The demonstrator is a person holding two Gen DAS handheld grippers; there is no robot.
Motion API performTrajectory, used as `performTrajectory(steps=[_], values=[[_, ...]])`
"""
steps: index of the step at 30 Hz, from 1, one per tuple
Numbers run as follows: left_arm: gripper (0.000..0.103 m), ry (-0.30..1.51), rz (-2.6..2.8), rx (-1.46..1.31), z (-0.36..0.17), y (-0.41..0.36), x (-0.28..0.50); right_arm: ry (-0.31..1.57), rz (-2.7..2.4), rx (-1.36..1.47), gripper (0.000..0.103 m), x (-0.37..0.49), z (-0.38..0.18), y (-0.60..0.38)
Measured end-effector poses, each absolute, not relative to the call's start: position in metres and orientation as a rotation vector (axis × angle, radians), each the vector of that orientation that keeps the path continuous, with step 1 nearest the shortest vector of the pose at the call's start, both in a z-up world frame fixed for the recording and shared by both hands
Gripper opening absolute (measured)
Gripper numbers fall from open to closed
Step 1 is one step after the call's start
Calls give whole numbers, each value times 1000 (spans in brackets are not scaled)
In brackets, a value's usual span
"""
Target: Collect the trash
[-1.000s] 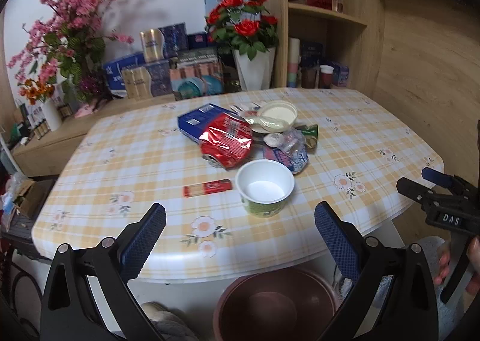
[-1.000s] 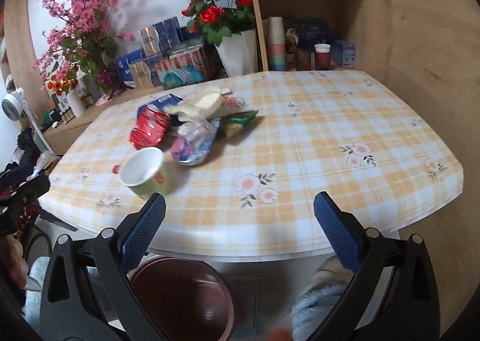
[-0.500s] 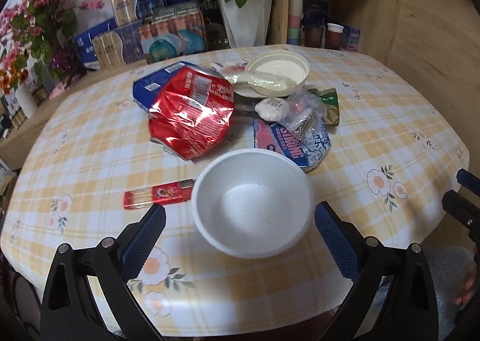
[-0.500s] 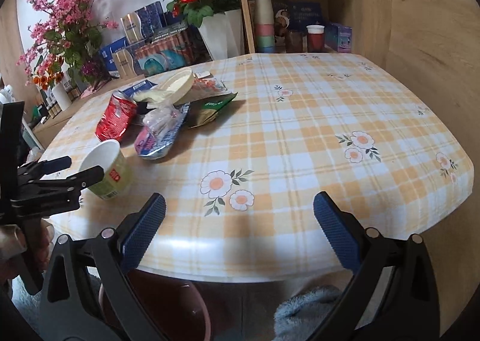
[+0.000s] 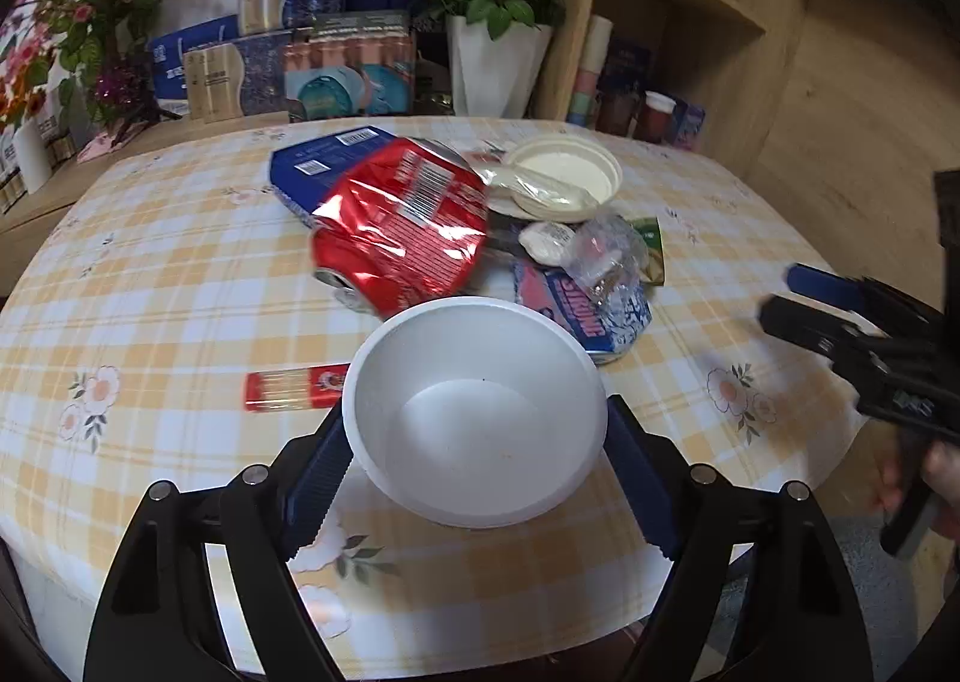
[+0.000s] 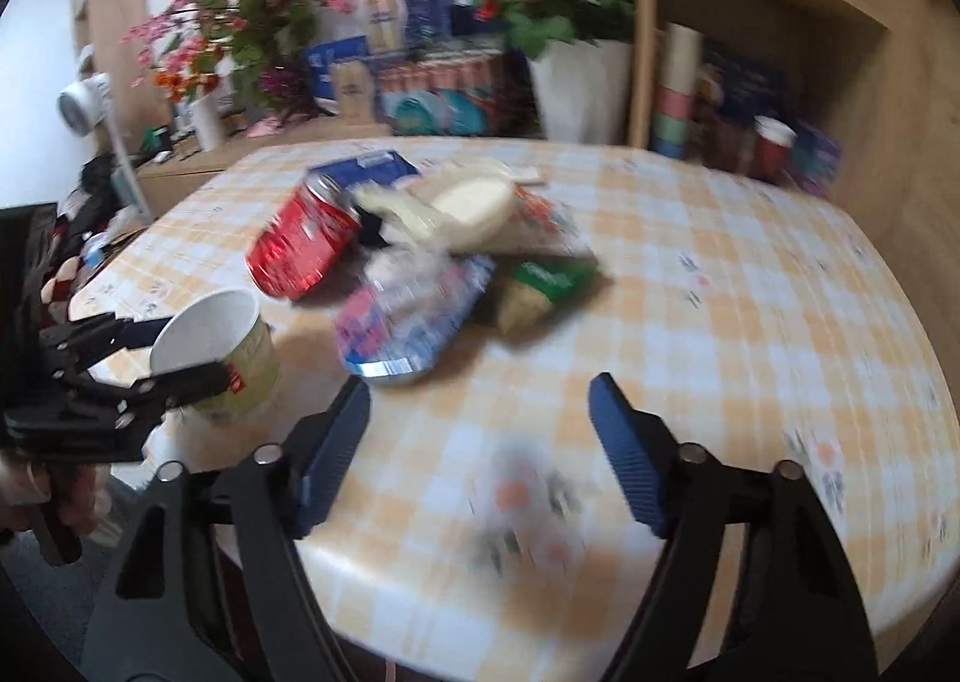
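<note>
Left gripper [image 5: 474,463] straddles the cup [image 5: 477,412] near the table [image 5: 150,286] front edge; its fingers [image 5: 318,472] have just been closing and now sit against the cup wall on both sides, grasping it as far as I can tell. In the right wrist view the same cup [image 6: 219,346] is upright, close to the left front corner, with the left gripper [image 6: 171,358] fingers along both its sides. Right gripper [image 6: 477,445] is over bare tablecloth by the front edge, fingers [image 6: 624,454] have just been closing but are apart, nothing between them, released. Trash pile is mid-table behind the cup: red bag [image 5: 402,226] touching the cup's far rim in view, blue box [image 5: 324,160] behind it, foam bowl [image 5: 564,175] with plastic wrap across it, pink-blue pouch [image 5: 585,310] just right of the cup, green packet [image 5: 651,250] beyond that. Red sachet [image 5: 294,387] lies flat just left of the cup. Right half of the table is open cloth out to the rounded edge; left side past the sachet is also open. Back edge is hemmed in by a vase [image 5: 492,64] of roses, boxes and a shelf unit [image 5: 678,4]. Right wrist view is motion-blurred, so fine contact there is unclear.
</note>
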State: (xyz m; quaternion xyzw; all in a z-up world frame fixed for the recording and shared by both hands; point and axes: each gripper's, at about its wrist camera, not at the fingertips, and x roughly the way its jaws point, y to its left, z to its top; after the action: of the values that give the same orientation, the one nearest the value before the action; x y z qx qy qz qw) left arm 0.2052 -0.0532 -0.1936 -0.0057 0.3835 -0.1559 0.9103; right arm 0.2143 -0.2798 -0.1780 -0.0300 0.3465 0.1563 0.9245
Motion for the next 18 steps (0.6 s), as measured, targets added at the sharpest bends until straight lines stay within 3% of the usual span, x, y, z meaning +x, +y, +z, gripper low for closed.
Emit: performTrajectory(steps=[2, 12, 18], values=[[79, 780, -312, -30, -188, -44, 201, 711, 348, -100, 63, 229, -177, -267], [80, 781, -288, -98, -170, -2, 179, 788, 386, -183, 59, 294, -197, -218], [79, 753, -286, -95, -160, 6, 163, 837, 386, -130, 45, 283, -202, -223]])
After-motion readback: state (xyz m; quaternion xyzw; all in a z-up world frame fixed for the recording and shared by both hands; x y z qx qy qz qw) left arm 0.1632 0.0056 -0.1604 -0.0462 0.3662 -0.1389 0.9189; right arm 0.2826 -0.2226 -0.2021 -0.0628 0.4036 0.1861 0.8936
